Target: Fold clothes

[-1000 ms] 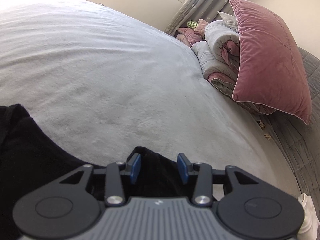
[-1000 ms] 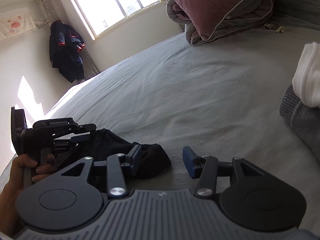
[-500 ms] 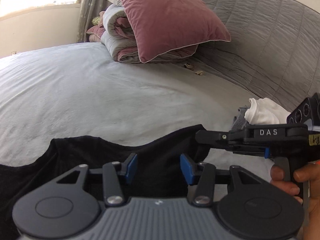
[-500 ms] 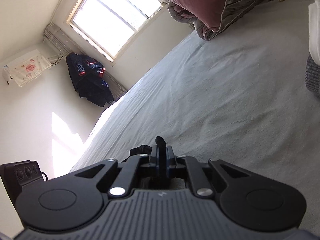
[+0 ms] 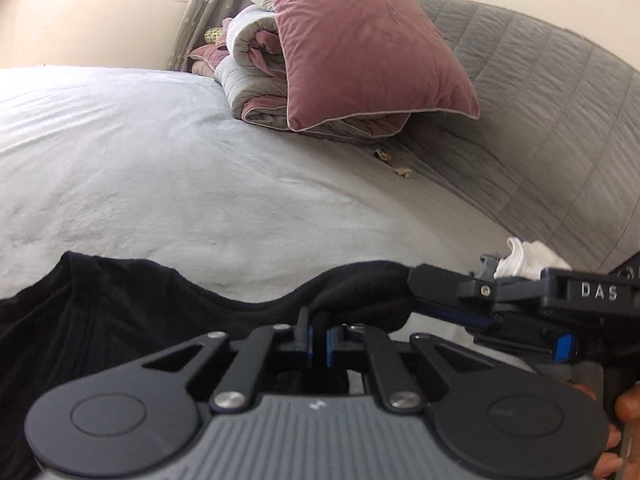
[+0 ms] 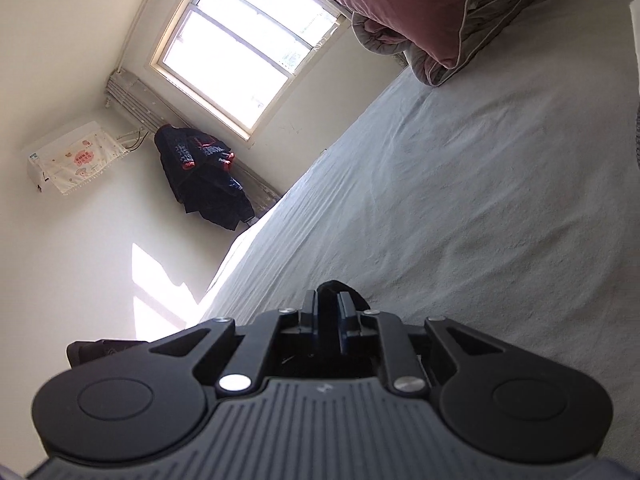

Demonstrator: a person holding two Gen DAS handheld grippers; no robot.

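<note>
Black knit garment [image 5: 120, 320], soft and matte, lies across the lower part of the left wrist view on the pale grey bedsheet [image 5: 200, 184], its upper edge running in a wavy line from lower left toward centre right. Left gripper [image 5: 319, 340]: blue-padded jaws drawn together on a pinched ridge of the garment's edge at lower centre of the frame. Right gripper [image 5: 416, 292] enters that view from the right, its dark fingers meeting the same edge just beside the left one; a hand [image 5: 624, 432] grips its handle at lower right. In the right wrist view the right gripper [image 6: 328, 316] has a tuft of black cloth standing up between its pads at lower centre; the jaws are opening slightly yet the fabric looks pinched between them. Handling estimate: light, limp, no stiffness, so it should sag and drape from any held point; the fuzzy surface suggests fair friction against the pads, low slip risk. With both grips bunched close on one edge, a fold would likely need them spread toward separate corners or shoulder seams. Dusky pink velvet pillow [image 5: 360, 48] leans on a rolled grey quilt [image 5: 248, 64] at upper centre; white folded cloth [image 5: 528, 258] at right, well apart.
</note>
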